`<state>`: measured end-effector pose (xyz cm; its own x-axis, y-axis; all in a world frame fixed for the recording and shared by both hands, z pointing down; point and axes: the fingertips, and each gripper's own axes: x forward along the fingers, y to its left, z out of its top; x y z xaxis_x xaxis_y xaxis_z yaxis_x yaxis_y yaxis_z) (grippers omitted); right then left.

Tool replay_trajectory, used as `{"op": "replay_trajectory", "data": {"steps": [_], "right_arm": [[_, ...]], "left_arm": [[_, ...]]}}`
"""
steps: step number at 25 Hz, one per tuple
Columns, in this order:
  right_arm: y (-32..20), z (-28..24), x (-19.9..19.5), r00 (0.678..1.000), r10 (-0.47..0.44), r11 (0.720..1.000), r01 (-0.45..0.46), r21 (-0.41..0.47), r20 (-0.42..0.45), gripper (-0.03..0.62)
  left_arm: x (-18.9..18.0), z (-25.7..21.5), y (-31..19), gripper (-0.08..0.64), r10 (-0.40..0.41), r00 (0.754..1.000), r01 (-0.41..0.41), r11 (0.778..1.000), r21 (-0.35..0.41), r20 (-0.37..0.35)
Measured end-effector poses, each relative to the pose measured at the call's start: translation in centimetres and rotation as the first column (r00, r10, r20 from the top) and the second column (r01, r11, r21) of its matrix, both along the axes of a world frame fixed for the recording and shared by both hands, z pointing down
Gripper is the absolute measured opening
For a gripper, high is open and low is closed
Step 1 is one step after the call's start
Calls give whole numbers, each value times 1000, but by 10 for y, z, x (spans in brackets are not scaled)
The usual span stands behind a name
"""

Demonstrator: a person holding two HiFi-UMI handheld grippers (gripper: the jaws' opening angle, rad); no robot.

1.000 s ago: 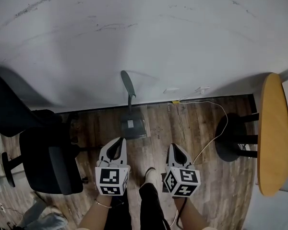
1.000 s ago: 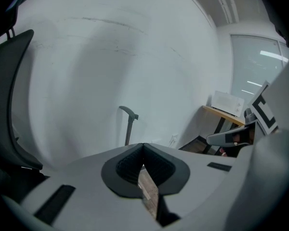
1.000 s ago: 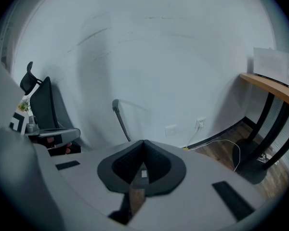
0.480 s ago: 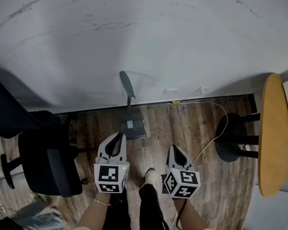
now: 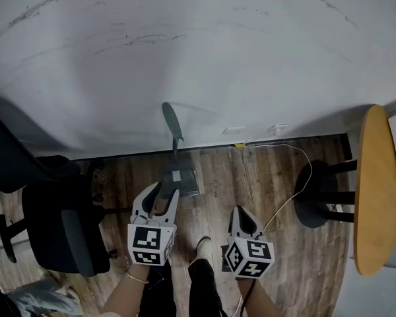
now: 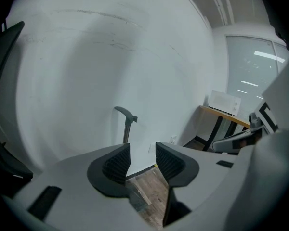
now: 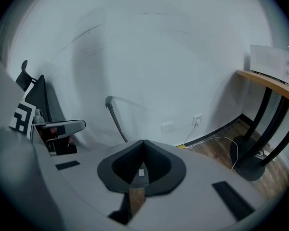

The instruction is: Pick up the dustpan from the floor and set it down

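So the dustpan (image 5: 182,178) sat on the wood floor (image 5: 211,197) right by the white wall (image 5: 198,58), just beyond the left gripper (image 5: 164,190). Its long handle stood pretty much upright, a bit tilted, with the curved grip on top by the wall and the pan at the bottom. The left gripper's jaws had just been opening and stood wide apart. Nothing was pinched. The pan only showed through the gap further down, and I couldn't tell if they touched. The right gripper (image 5: 241,211) hung back on the near side, jaws closed together on nothing.
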<state>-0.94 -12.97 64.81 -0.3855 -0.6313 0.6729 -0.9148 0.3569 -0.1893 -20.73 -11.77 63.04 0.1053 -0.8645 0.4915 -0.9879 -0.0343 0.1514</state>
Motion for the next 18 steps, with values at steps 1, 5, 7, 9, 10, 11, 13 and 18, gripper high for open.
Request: {"op": "replay_trajectory", "data": {"steps": [1,5,7,9,10,11,13,18], "right_arm": [[-1,1,1,1000,3,1000,-3,1,-1,32],[-5,8,5,1000,17,1000,-17,2,-5,32],[-7,11,7,1000,24,1000,-24,2,-8,32],[-10,14,9,999,30,1000,-29,3,-12,32],[-12,15,9,999,31,1000,-31,4,-13,32],[-13,17,9,999,33,999,-33,5,-14,32],[-15,20,9,999,37,999,-37,4,-15,32],[-18,29,8,998,54,998,-54,-9,-11,32]], "left_arm": [[0,2,-1,176,3,1000,-3,1000,2,2],[1,10,-7,176,10,1000,-10,1000,-1,9],[0,15,-10,176,7,1000,-7,1000,-8,8],[-1,21,-15,176,-1,1000,1,1000,-13,5],[-2,24,-18,176,-4,1000,4,1000,-14,4],[-2,26,-21,176,-8,1000,8,1000,-15,3],[-3,30,-27,176,-12,1000,12,1000,-16,7],[-8,40,-40,176,-9,1000,10,1000,-20,29]]}}
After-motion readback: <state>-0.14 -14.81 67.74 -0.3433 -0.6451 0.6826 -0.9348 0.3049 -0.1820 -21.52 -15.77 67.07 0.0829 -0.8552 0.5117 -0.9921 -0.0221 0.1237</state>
